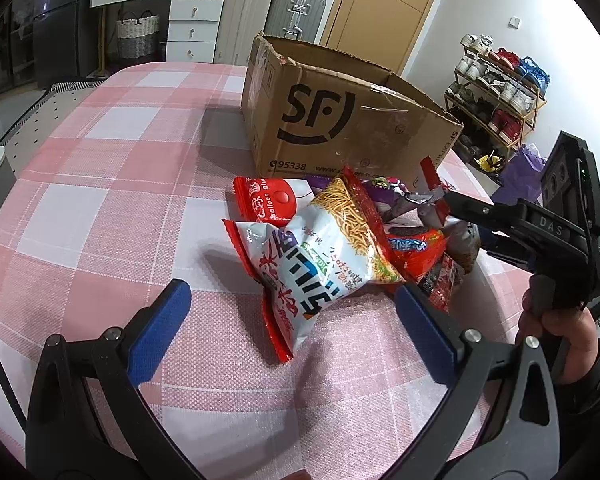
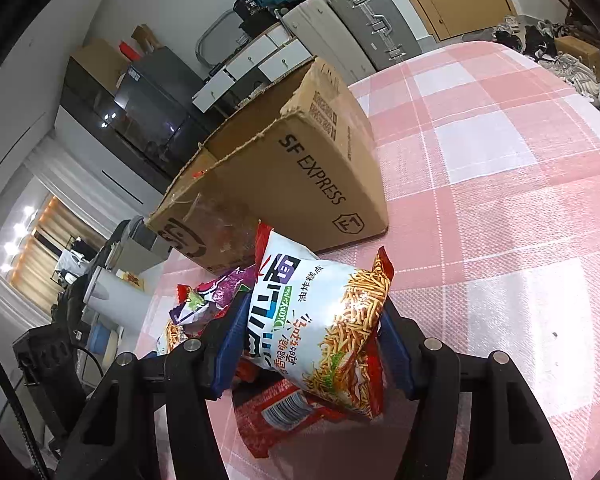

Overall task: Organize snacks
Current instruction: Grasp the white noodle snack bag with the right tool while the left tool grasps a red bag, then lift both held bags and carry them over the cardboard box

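Right wrist view shows the right gripper [image 2: 314,344] with its blue pads pressed on both sides of a white noodle snack bag [image 2: 320,320], which sticks out ahead of the jaws over a red packet [image 2: 268,420]. Left wrist view shows the left gripper [image 1: 292,320] spread wide and empty, with the snack pile [image 1: 380,232] just ahead of its jaws and the open cardboard box [image 1: 332,120] beyond on the pink checked cloth [image 1: 120,180].

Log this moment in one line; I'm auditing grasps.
right gripper: shut on noodle snack bag | left gripper: open | cardboard box: behind pile
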A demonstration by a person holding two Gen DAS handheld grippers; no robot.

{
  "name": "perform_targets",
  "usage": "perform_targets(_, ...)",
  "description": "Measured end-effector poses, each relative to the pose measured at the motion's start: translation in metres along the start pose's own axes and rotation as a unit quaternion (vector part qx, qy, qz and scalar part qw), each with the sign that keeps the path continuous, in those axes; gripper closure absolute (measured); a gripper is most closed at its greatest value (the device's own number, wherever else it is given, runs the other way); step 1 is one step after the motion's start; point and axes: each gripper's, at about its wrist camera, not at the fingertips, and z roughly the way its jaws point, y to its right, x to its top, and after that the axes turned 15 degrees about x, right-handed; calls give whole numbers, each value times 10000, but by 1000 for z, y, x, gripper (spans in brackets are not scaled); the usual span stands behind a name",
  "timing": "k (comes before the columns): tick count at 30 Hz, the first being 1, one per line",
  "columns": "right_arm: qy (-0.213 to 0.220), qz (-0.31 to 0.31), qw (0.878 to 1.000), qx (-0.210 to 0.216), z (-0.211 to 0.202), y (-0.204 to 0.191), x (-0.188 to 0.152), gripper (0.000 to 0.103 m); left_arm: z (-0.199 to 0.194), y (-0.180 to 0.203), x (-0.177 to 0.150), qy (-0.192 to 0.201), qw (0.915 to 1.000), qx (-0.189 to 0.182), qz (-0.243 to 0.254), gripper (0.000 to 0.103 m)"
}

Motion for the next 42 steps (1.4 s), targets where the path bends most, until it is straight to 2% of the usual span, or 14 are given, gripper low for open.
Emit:
perform_targets(20, 207, -111, 9997, 111, -43, -6, -19, 42, -1, -1, 4, -58, 9999, 114, 41, 1)
perform_targets(29, 229, -92, 9995, 185, -54, -5, -30, 42, 16, -4, 17, -423, 9987, -185, -196, 1)
perform_targets(40, 228, -95, 9991, 334, -59, -5, -35, 42, 32, 2, 24, -626, 9963, -457, -378, 2)
perform_targets(42, 234, -100, 9990, 360, -60, -5, -36, 42, 34, 0, 23, -639, 9950, -578, -501, 5)
